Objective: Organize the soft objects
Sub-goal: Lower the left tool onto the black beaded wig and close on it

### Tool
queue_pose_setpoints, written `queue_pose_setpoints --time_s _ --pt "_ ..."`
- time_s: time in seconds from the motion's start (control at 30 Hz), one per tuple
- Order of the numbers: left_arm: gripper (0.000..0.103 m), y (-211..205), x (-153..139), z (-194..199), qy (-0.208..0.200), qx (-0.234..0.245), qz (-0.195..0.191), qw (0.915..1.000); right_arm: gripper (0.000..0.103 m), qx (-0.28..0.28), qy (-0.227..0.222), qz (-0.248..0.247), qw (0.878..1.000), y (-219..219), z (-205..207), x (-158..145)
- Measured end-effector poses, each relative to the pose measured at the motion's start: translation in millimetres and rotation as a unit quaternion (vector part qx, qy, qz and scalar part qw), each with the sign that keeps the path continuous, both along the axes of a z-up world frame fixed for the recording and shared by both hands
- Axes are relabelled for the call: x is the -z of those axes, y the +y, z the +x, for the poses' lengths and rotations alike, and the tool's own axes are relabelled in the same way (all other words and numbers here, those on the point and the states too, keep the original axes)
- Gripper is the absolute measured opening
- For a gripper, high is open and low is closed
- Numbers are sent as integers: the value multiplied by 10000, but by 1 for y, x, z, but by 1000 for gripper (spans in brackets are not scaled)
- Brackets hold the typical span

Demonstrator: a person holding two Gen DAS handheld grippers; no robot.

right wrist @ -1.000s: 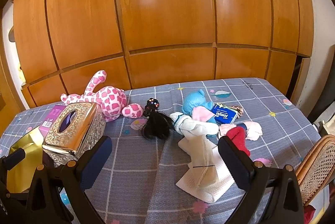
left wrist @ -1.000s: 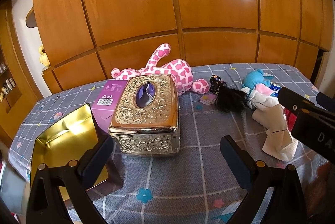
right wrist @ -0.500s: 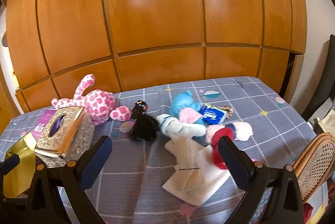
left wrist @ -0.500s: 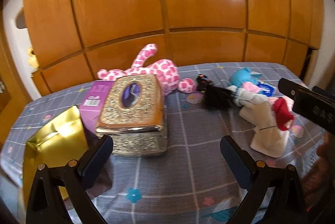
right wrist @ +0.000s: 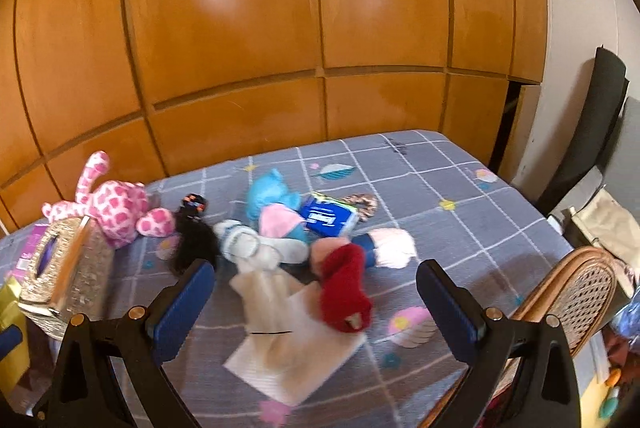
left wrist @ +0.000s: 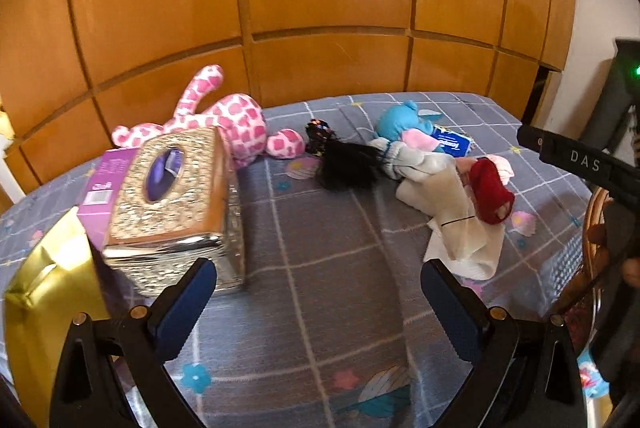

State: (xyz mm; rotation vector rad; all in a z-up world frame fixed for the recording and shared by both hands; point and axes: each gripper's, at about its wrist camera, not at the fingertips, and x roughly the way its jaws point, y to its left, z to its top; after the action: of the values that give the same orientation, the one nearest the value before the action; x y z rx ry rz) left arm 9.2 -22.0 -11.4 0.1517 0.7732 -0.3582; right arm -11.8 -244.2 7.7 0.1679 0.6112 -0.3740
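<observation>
soft objects lie in a loose heap on the grey checked bed cover (right wrist: 460, 188), toward its right half and near the wooden wall panels (right wrist: 280, 28). largest at the left edge is the embossed metal tissue box (left wrist: 176, 204), with a gold bag (left wrist: 44, 292) at the near left corner. behind the box lies the pink spotted plush (left wrist: 236, 120). in the heap a cream cloth (right wrist: 288, 324) spreads nearest, a red knitted piece (right wrist: 344, 292) on its right side, a blue plush (right wrist: 268, 196) further back, a black hairpiece (right wrist: 192, 240) on the left, and a small blue tissue pack (right wrist: 328, 216). left gripper (left wrist: 320, 300) and right gripper (right wrist: 316, 292) both hover spread wide, holding nothing.
</observation>
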Motion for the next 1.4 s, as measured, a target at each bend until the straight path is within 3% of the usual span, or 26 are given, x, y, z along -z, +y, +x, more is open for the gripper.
queue_pose_setpoints --time_s 0.47,1.1,1.4 --pt "102 -34 1 72 498 -73 -358 9981 103 220 204 310 9991 -33 7 22" --pt "101 -67 24 139 790 -331 -360 9957 103 -179 -284 1304 9909 -47 7 28" --pt "79 -67 46 181 1378 -605 -634 9866 103 -276 -316 1303 9906 -45 7 28"
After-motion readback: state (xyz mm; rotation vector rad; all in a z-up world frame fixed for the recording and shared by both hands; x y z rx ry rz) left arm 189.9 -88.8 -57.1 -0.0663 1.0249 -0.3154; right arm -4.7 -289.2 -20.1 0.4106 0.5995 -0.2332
